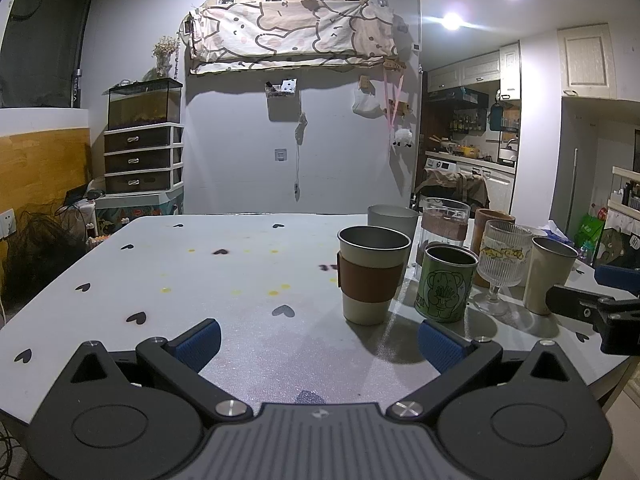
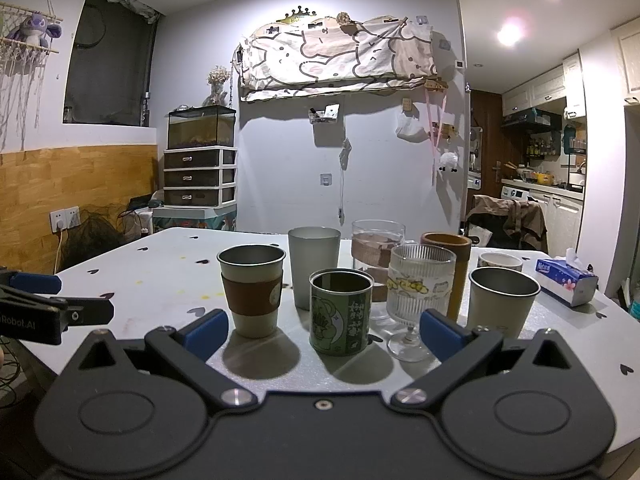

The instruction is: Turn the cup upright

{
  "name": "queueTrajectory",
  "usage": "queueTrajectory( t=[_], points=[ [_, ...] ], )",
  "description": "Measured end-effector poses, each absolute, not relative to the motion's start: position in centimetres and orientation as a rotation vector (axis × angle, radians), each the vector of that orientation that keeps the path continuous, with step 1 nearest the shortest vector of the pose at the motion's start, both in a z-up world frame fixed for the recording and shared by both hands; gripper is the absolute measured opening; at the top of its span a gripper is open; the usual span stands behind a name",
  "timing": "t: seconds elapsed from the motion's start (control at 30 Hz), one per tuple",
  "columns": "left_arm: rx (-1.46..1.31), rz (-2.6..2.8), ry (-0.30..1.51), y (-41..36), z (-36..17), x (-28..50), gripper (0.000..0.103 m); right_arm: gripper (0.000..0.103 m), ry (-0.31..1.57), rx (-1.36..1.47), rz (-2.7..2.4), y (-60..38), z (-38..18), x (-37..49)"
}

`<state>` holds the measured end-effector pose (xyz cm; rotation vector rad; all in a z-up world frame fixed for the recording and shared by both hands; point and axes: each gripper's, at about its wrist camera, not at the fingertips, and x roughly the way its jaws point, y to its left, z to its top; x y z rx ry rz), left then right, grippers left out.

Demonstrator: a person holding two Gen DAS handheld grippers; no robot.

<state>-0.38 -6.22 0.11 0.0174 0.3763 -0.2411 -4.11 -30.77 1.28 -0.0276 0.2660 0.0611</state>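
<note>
Both tongs, left tongs and right tongs, hang wide and empty near the table, and since every cup, the sleeved cup included, looks upright, I'd just back away without nudging any.

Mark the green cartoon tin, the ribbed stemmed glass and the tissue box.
green cartoon tin point(image 2: 341, 316): right wrist view, on its printed side wall.
ribbed stemmed glass point(image 2: 420, 280): right wrist view, on the ribbed bowl.
tissue box point(image 2: 566, 280): right wrist view, on its blue side face.

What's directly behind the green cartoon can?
Behind the green can stand a frosted grey tumbler and a clear glass with a woven band. The can hides the glass's base, so its footing cannot be seen.
</note>
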Motion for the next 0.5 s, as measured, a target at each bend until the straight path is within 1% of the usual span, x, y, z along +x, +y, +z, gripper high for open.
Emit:
queueTrajectory(
  t=[0.5],
  points=[
    [0.017,-0.241,0.377,-6.3,0.12,-0.4,0.103,0.103,0.267,-0.027,0.061,-30.78,1.29,-4.1]
  ],
)
